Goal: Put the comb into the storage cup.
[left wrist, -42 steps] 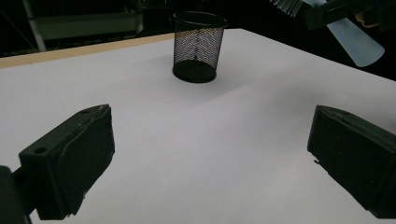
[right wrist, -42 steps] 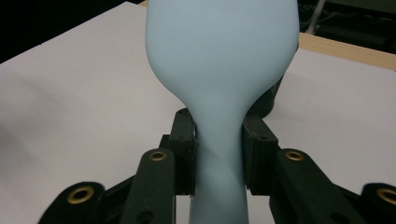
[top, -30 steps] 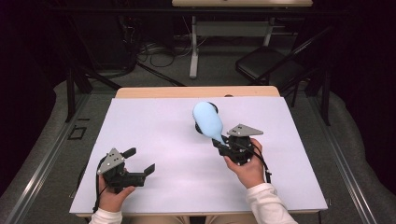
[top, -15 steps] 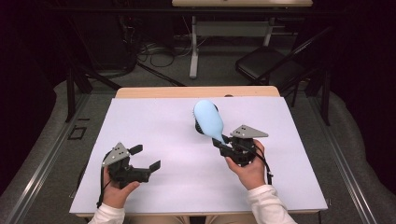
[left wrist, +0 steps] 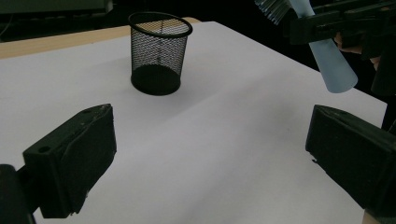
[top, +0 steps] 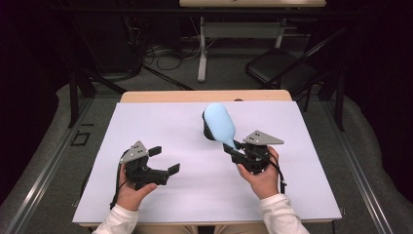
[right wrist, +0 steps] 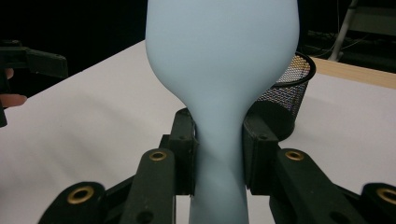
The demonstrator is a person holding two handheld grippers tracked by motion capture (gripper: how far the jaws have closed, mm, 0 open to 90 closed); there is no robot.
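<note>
Blue brush [top: 220, 125] handle clamped in right gripper [top: 233, 147], head above mesh cup [left wrist: 159, 52]

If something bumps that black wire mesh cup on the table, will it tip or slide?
The black wire mesh cup looks light and empty, so a nudge would probably slide it across the smooth white tabletop. It widens upward, so a high bump might tip it.

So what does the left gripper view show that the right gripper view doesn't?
The left gripper view alone shows the left gripper with its jaws wide apart around nothing, the brush's bristles and the mesh cup's whole height and base. The right gripper view alone shows the right gripper from behind, its jaws clamped on the light blue brush at its neck. Both show the brush, the cup and the white table cover.
</note>
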